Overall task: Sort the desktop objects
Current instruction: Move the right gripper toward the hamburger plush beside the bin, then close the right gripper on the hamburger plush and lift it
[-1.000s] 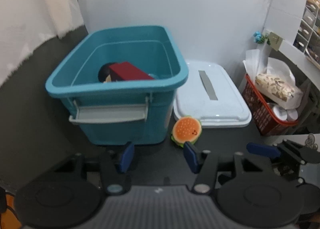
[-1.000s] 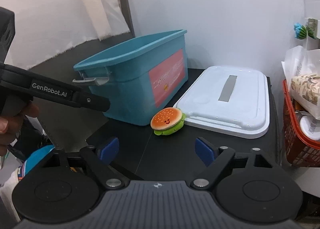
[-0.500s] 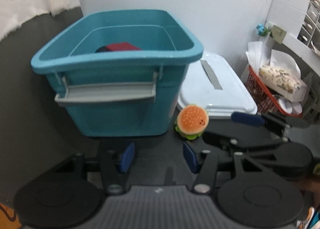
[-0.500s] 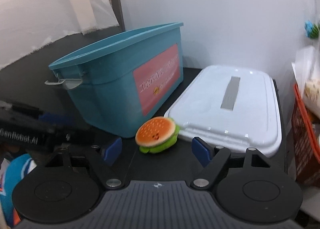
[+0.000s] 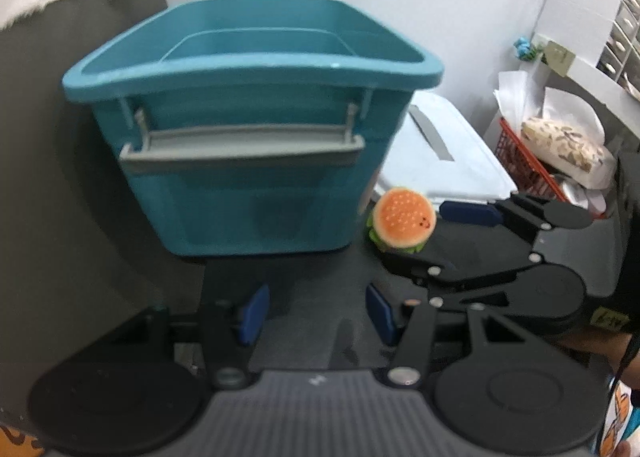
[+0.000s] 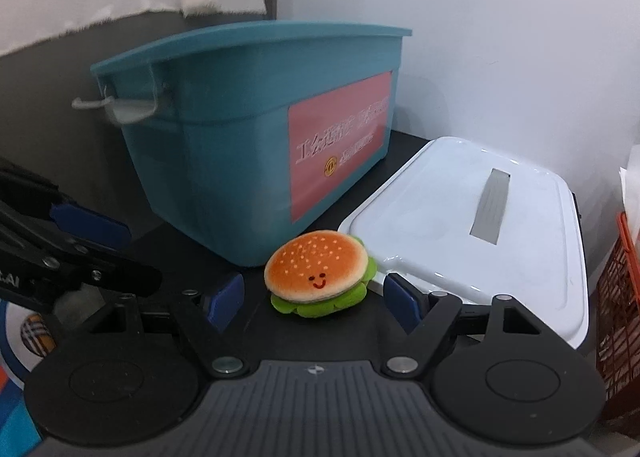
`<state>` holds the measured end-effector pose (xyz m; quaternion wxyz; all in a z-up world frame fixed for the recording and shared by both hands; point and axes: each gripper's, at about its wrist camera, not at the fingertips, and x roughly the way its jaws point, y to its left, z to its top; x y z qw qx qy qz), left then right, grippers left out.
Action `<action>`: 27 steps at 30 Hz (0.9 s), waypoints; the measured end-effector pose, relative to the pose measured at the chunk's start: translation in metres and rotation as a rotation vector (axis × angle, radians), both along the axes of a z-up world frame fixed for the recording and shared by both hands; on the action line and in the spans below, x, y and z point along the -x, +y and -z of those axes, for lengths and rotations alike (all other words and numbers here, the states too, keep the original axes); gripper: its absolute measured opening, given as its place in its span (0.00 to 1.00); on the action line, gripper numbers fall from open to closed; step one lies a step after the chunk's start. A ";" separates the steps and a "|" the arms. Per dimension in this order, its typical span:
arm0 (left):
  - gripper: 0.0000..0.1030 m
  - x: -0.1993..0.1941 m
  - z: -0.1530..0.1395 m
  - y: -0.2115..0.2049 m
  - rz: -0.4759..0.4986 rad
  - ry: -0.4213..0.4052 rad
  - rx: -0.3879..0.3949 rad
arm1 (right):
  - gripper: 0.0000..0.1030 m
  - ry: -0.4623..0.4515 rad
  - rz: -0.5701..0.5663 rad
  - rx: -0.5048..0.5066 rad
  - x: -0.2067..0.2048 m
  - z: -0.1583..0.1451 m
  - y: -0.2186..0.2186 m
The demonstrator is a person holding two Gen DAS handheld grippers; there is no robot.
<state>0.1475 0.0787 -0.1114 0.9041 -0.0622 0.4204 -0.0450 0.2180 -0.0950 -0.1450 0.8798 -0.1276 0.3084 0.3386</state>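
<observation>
Burger (image 6: 320, 273) is framed between the right gripper's (image 6: 316, 299) spread, untouching jaws (just narrowed); left gripper (image 5: 316, 313) is released, empty, by the bin (image 5: 248, 129).

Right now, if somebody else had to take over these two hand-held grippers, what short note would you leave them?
Left hand-held gripper: open, empty, facing the teal bin.
Right hand-held gripper: open; its jaws were just closing slightly and now flank the plush burger, pads not touching it.
Burger sits on the dark desk between the bin and the white lid, which lies flat beside the bin.
Done: cannot see into the bin from here.
Left: grip the burger, lift it and probably drop it in the bin.
</observation>
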 end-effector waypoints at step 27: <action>0.56 0.012 -0.071 -0.021 0.096 -0.067 0.053 | 0.56 -0.081 -0.150 -0.049 0.045 -0.045 -0.018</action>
